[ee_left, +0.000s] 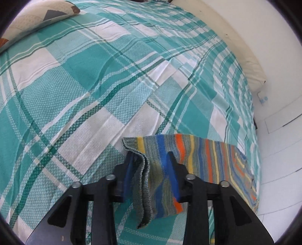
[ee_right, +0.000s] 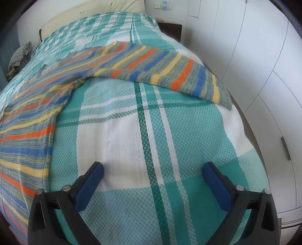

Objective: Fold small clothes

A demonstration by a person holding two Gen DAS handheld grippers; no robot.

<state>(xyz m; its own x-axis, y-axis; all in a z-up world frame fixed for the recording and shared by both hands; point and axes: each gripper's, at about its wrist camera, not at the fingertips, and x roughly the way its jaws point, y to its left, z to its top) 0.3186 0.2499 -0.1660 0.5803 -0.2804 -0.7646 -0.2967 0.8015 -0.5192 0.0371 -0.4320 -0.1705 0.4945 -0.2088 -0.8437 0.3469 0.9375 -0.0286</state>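
Observation:
A striped knit garment (ee_left: 207,160) in blue, orange, yellow and grey lies on the teal plaid bedspread (ee_left: 94,84). My left gripper (ee_left: 151,158) is shut on a bunched edge of it; the fabric hangs in folds between the blue pads (ee_left: 172,177). In the right wrist view the same garment (ee_right: 141,62) lies spread across the bedspread (ee_right: 151,135), with a sleeve reaching right and its body running down the left side. My right gripper (ee_right: 152,169) is open and empty, low over bare bedspread, short of the garment.
A patterned pillow (ee_left: 34,20) lies at the bed's top left. A cream headboard (ee_right: 94,13) and a dark nightstand (ee_right: 169,28) stand at the far end. White wardrobe doors (ee_right: 254,75) run along the right. The bed edge drops to a white floor (ee_left: 279,150).

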